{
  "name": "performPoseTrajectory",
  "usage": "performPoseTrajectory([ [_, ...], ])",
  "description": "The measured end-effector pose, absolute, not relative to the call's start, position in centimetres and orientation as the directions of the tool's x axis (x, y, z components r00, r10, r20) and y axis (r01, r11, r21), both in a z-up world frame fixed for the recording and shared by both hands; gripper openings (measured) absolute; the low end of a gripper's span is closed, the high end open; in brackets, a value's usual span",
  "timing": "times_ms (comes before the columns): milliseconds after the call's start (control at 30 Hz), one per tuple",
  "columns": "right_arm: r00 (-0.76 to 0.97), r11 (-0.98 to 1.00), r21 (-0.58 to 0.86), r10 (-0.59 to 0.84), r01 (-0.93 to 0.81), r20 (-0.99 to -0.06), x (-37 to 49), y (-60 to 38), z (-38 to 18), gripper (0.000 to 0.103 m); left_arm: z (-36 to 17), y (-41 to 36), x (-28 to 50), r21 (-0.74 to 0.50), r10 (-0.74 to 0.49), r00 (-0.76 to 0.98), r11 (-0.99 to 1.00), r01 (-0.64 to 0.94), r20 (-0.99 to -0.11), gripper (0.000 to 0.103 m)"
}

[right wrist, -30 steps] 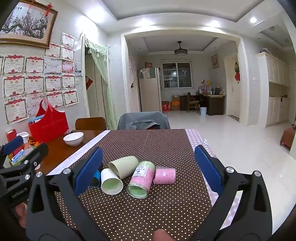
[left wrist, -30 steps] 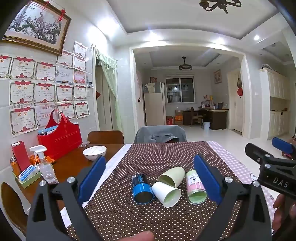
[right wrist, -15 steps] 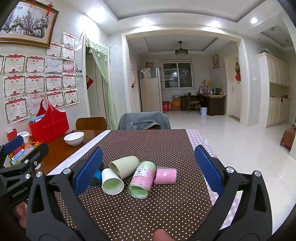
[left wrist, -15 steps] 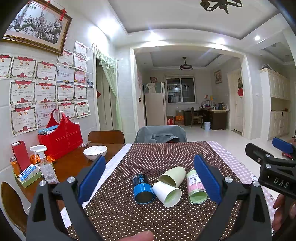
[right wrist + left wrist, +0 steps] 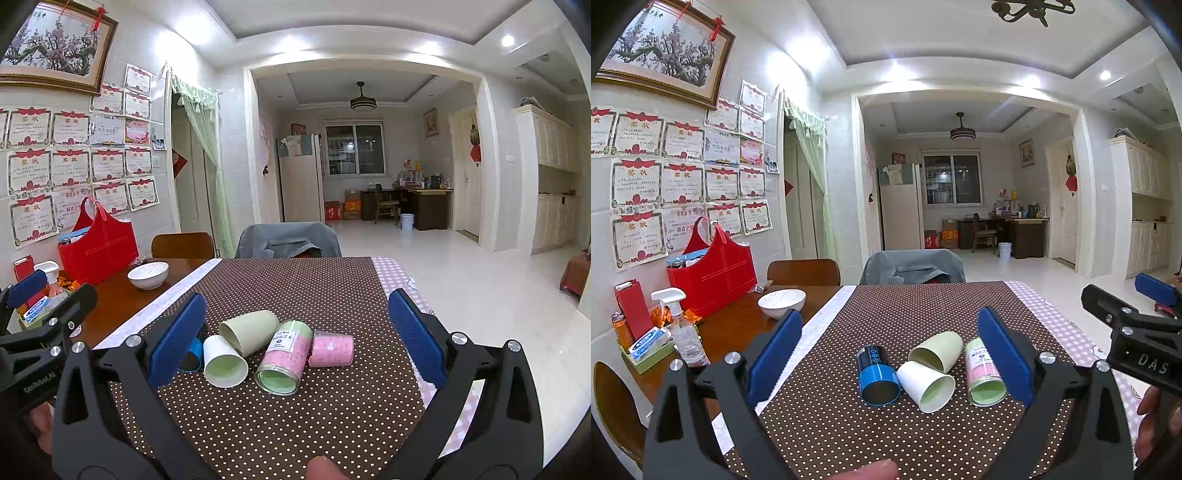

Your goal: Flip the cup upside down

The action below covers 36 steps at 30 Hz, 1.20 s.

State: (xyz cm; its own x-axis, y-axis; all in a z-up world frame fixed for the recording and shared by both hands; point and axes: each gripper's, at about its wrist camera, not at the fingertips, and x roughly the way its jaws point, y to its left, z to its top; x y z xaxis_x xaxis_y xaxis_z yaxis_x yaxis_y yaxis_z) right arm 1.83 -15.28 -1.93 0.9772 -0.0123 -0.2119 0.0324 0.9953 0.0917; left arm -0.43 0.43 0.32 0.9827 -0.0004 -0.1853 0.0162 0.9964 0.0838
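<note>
Several cups lie on their sides on the brown dotted tablecloth (image 5: 923, 306): a dark blue cup (image 5: 877, 374), a white paper cup (image 5: 925, 386), a pale green cup (image 5: 936, 350) and a pink-and-green labelled cup (image 5: 982, 373). The right wrist view adds a small pink cup (image 5: 331, 349) beside the labelled cup (image 5: 284, 356), with the white cup (image 5: 224, 360) and the pale green cup (image 5: 249, 328) to their left. My left gripper (image 5: 890, 354) is open, held above and short of the cups. My right gripper (image 5: 295, 332) is open too, nothing between its fingers.
A white bowl (image 5: 782, 302), a red bag (image 5: 711, 269), a spray bottle (image 5: 681, 328) and a small box of items stand on the bare wood at the left. A chair with a grey jacket (image 5: 912, 267) is at the table's far end. A hand (image 5: 1160, 417) holds the other gripper.
</note>
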Motion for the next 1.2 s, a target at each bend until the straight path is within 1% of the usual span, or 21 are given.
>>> performPoseTrajectory([
  [833, 0.977, 0.996, 0.086, -0.010, 0.029, -0.212, 1.9, -14.5, -2.3, 0.097, 0.2, 0.5, -0.6, 0.082, 0.002, 0.983, 0.997, 0.014, -0.186, 0.094],
  [1033, 0.976, 0.996, 0.084, -0.009, 0.028, -0.217, 2.3, -14.4, -2.6, 0.097, 0.2, 0.9, -0.7, 0.085, 0.004, 0.981, 0.996, 0.013, -0.192, 0.094],
  [1067, 0.976, 0.996, 0.084, -0.009, 0.028, -0.218, 2.3, -14.4, -2.6, 0.097, -0.8, 2.1, 0.0, 0.084, 0.006, 0.981, 0.996, 0.011, -0.196, 0.094],
  [1200, 0.973, 0.996, 0.080, -0.007, 0.026, -0.230, 3.0, -14.8, -3.0, 0.097, -1.2, 2.4, 0.4, 0.084, 0.004, 0.976, 0.996, 0.014, -0.216, 0.094],
])
